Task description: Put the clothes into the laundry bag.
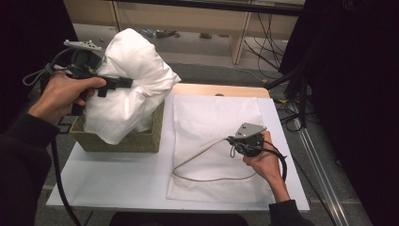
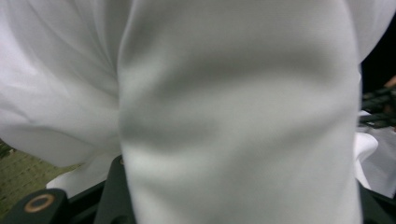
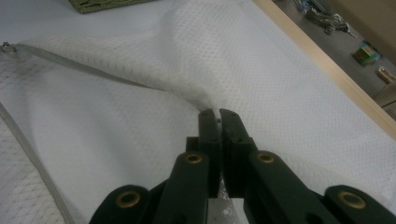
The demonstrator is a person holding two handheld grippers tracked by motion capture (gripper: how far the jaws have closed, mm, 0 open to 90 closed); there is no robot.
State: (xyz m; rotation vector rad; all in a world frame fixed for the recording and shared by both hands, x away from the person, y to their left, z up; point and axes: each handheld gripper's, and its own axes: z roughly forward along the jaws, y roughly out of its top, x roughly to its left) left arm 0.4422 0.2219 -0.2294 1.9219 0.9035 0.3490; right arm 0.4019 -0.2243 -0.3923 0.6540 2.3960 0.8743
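Right gripper (image 3: 217, 114) pinches mesh bag (image 3: 140, 121) — left gripper (image 1: 126, 84) clamps pillow (image 1: 129, 80).

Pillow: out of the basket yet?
Partly. The left gripper holds the pillow raised, but its lower end still sits inside the basket.

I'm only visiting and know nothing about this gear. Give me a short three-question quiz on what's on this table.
1. True or false: the left gripper clamps a white pillow above the woven basket.
2. What does the right gripper pinch? A) the mesh cover B) the basket C) a cable
3. Fill in: the cover's open edge, trimmed with a zipper, faces the ___ side of the table.

Key: 1 true. 2 A. 3 the person's (near) side.
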